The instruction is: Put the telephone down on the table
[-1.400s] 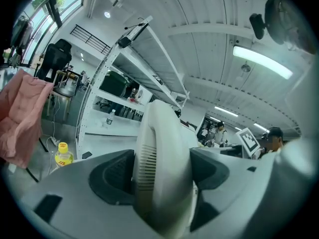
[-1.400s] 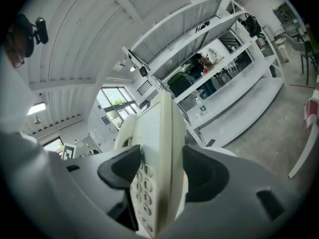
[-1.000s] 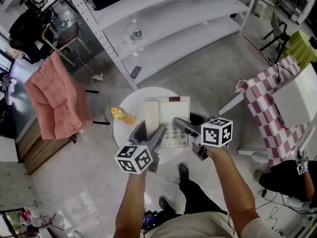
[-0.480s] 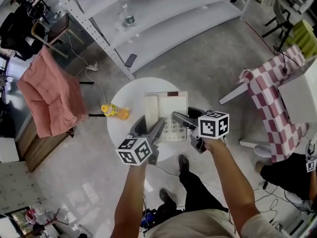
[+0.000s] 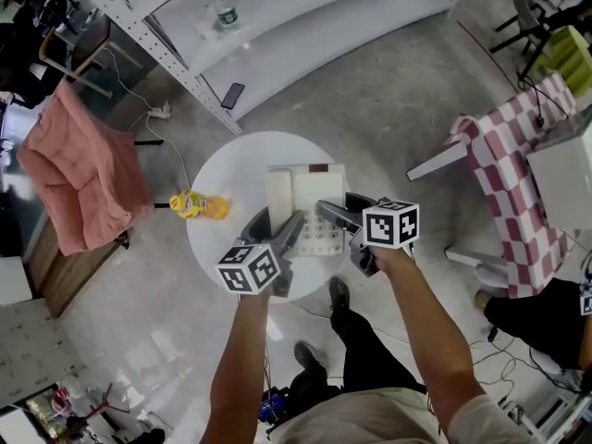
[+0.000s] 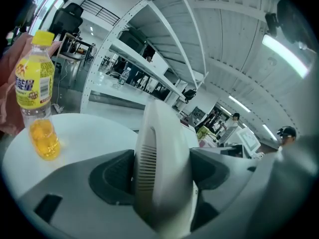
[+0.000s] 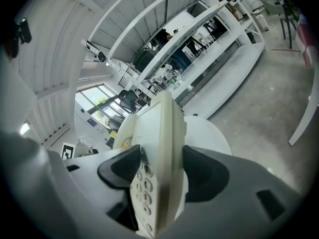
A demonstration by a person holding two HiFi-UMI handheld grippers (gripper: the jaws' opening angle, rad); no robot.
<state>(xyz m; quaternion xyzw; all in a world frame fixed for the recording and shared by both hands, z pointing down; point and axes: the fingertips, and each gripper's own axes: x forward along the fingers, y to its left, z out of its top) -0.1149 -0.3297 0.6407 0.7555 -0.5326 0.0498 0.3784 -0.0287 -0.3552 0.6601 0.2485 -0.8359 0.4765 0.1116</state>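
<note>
In the frame's middle, my left gripper (image 5: 277, 233) and right gripper (image 5: 346, 215) clamp the cream plastic telephone (image 5: 308, 192) over the round white table (image 5: 225, 176); releasing unevenly could tip it.

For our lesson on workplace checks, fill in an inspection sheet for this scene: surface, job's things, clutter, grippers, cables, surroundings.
Surface: round white table.
Job's things: white telephone over the table, handset in place; whether it rests on the table cannot be told.
Clutter: drink bottle with a yellow cap, upright on the table, left of the telephone and apart from it.
Grippers: left gripper, jaws shut on the telephone's handset side; right gripper, jaws shut on its keypad side.
Cables: power strip with its lead on the floor beyond the table.
Surroundings: white shelving holding a water bottle; pink-draped chair; checked cloth.
</note>
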